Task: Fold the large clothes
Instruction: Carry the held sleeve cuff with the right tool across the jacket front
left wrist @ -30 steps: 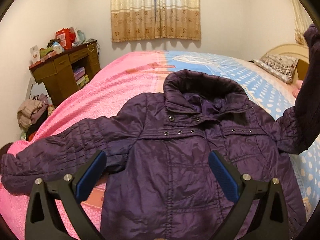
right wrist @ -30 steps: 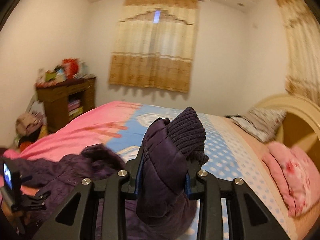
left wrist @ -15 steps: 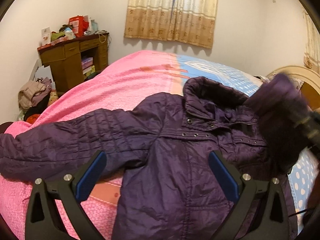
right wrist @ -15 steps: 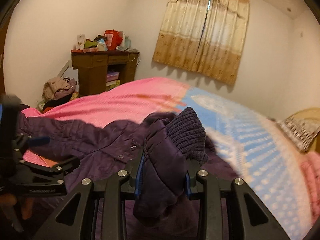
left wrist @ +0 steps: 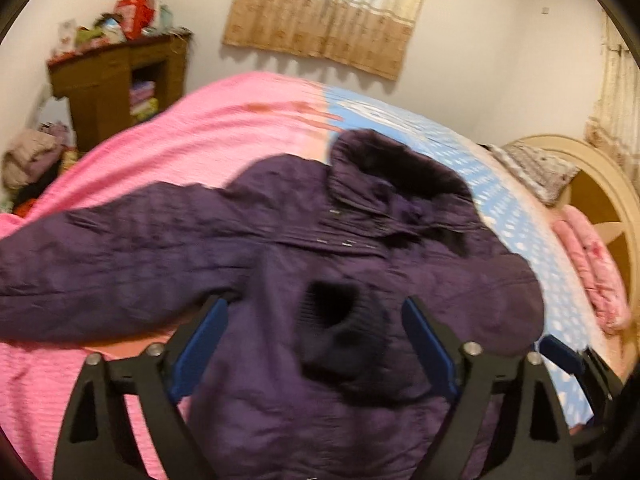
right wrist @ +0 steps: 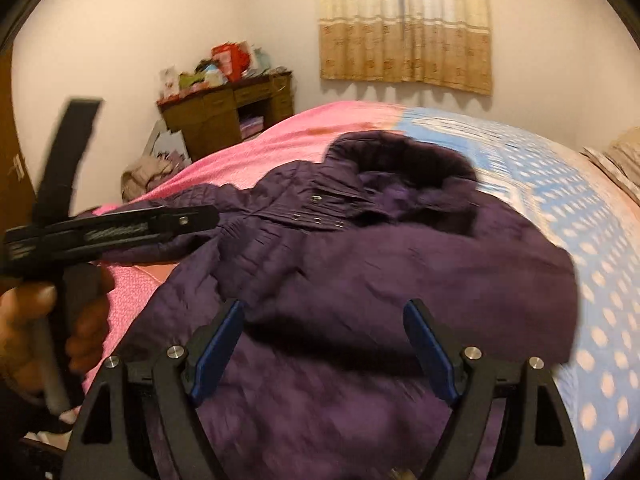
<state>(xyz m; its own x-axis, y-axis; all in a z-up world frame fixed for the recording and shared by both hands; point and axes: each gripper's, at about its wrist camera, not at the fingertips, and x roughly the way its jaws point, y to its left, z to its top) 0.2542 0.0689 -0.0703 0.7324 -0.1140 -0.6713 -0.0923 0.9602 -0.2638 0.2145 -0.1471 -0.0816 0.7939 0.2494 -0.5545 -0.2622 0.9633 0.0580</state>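
On the bed [left wrist: 224,128], jacket [left wrist: 280,400] (sleeve [left wrist: 460,292] folded across).

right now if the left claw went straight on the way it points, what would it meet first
Most likely the dark knit cuff of the sleeve folded across the purple jacket on the bed. It lies between the open fingers of the left claw, just ahead. Depth is hard to judge through the fisheye.

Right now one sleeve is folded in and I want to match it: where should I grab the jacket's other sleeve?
Take the outstretched sleeve near its far cuff end, out of frame at the left edge, with the open left gripper. Come from above and the near side, jaws across its width: it lies flat and straight on the pink bedspread, and should swing over like the folded sleeve.
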